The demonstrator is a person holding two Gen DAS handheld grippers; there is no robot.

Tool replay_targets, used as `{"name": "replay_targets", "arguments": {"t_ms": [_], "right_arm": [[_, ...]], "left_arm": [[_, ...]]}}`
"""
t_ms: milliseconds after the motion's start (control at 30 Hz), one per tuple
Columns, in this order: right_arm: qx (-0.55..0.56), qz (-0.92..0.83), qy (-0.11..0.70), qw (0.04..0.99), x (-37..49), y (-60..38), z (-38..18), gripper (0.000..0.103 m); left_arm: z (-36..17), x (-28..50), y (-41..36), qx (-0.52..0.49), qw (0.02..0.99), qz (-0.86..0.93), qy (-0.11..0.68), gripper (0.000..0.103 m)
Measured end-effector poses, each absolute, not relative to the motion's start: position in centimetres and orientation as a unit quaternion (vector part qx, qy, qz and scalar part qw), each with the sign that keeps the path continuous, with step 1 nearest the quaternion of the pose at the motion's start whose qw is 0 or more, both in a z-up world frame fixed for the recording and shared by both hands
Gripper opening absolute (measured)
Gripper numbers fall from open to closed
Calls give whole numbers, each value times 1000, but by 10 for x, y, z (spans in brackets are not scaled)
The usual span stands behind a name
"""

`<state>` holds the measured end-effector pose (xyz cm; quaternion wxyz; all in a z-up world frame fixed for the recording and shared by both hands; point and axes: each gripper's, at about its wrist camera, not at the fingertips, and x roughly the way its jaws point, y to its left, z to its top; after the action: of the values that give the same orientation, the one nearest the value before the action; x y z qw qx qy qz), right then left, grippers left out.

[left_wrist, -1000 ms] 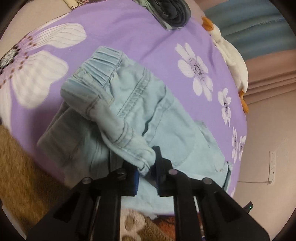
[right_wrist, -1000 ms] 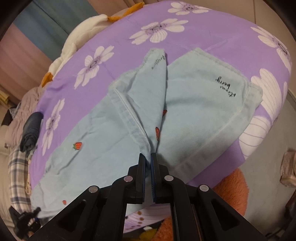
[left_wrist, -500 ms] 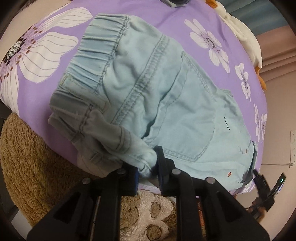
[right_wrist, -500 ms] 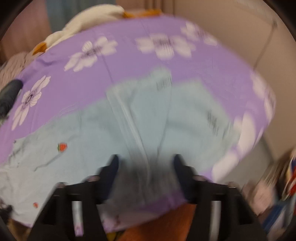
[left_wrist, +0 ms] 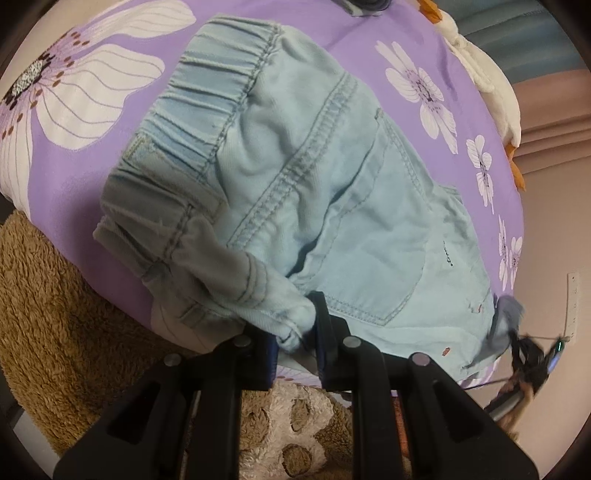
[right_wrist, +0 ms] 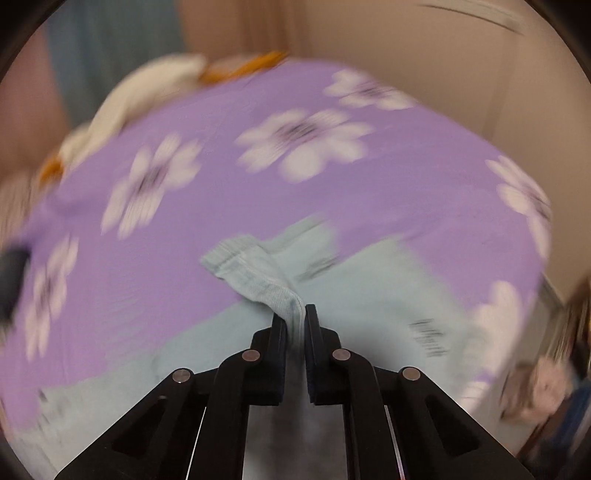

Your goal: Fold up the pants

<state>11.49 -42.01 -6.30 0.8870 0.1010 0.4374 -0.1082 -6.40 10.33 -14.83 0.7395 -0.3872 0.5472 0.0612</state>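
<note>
Light blue denim pants (left_wrist: 332, 184) lie across a purple flowered bedsheet (left_wrist: 332, 48), elastic waistband at the upper left. My left gripper (left_wrist: 295, 325) is shut on a bunched corner of the waistband at the bed's near edge. In the blurred right wrist view, the jaws of my right gripper (right_wrist: 295, 314) are closing, and a stitched hem fold of the pants (right_wrist: 369, 295) is pinched between the pads and raised a little off the sheet (right_wrist: 258, 203). That right gripper also shows as a dark blur (left_wrist: 532, 354) at the pants' far end.
A brown fluffy rug (left_wrist: 55, 314) lies below the bed's edge. A white plush goose (left_wrist: 487, 66) rests along the far side of the bed, and dark clothing (left_wrist: 369, 3) sits at the top. A wall socket (left_wrist: 572, 306) is on the right.
My right gripper let go of the leg fold, opened wide, then closed on a hem fold and swung up. The left gripper lowered the waistband corner, and the pants spread flatter.
</note>
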Motion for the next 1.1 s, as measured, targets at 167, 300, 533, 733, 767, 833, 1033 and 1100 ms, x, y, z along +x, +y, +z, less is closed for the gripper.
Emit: {"name": "replay_targets", "arguments": {"t_ms": [167, 300, 533, 733, 767, 833, 1033, 1100], "right_arm": [[209, -136, 438, 864, 83, -489, -70, 9], [222, -164, 479, 833, 71, -501, -106, 10], [275, -166, 460, 828, 61, -519, -100, 38], [283, -166, 438, 837, 62, -525, -91, 42], [283, -167, 441, 835, 65, -527, -93, 39], [280, -170, 441, 835, 70, -527, -97, 4], [291, -171, 419, 843, 56, -534, -83, 3], [306, -164, 414, 841, 48, -539, -80, 3]], "left_arm": [[-148, -57, 105, -391, 730, 59, 558, 19], [-146, -55, 100, -377, 736, 63, 559, 18], [-148, -54, 99, -380, 737, 65, 556, 18], [-148, -53, 98, -378, 738, 65, 555, 17], [-148, -53, 98, -378, 739, 65, 555, 17], [-148, -54, 97, -378, 740, 66, 552, 17], [-135, -58, 93, -357, 748, 62, 555, 14], [-131, -61, 92, -351, 752, 60, 554, 15]]}}
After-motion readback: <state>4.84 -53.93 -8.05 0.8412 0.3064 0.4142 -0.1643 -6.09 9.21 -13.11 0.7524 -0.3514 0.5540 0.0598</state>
